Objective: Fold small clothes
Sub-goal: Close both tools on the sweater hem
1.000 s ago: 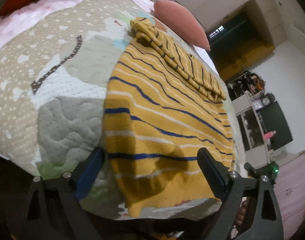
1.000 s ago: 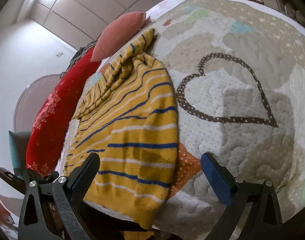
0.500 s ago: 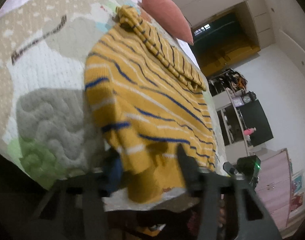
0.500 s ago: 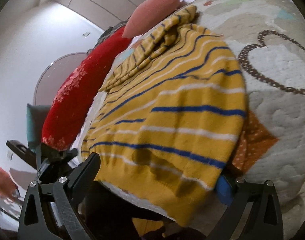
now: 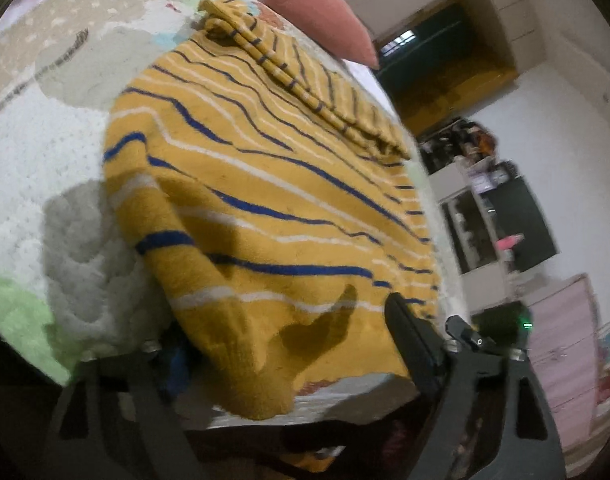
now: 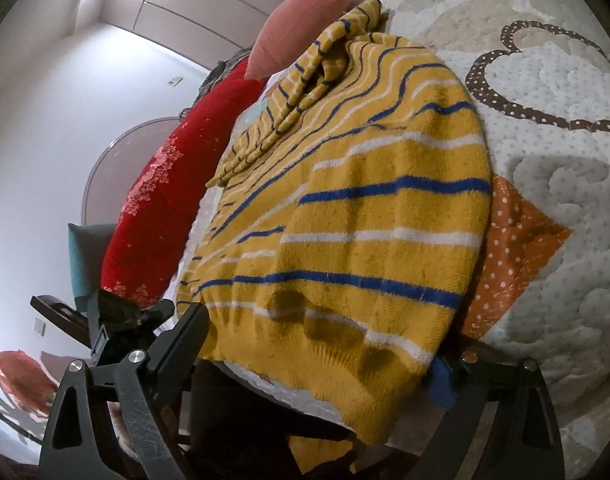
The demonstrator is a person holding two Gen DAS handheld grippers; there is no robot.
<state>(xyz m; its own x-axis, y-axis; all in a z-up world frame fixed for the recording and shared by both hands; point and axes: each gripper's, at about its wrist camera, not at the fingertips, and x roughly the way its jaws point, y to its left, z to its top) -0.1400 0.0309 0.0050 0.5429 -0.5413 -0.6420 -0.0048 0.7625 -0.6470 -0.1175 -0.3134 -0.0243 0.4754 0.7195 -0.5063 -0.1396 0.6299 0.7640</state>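
A yellow sweater [image 5: 265, 200] with blue and white stripes lies flat on the quilted bed cover [image 5: 45, 152], its sleeves folded across the far end. It also shows in the right wrist view [image 6: 365, 220]. My left gripper [image 5: 289, 344] is open at the sweater's near hem, one finger under the left corner, the other finger [image 5: 409, 332] on the right. My right gripper [image 6: 321, 344] is open at the hem too; its right finger [image 6: 441, 380] is partly hidden under the sweater's right corner.
A pink cushion [image 5: 321, 28] and a red pillow [image 6: 177, 176] lie at the far end of the bed. The cover has a brown heart outline [image 6: 545, 80] to the sweater's right. Shelves and a pink cabinet [image 5: 561, 344] stand beyond the bed's edge.
Both grippers have moved forward to the sweater's near hem. The hem now lies between each gripper's fingers, with one finger of each slid under a corner.
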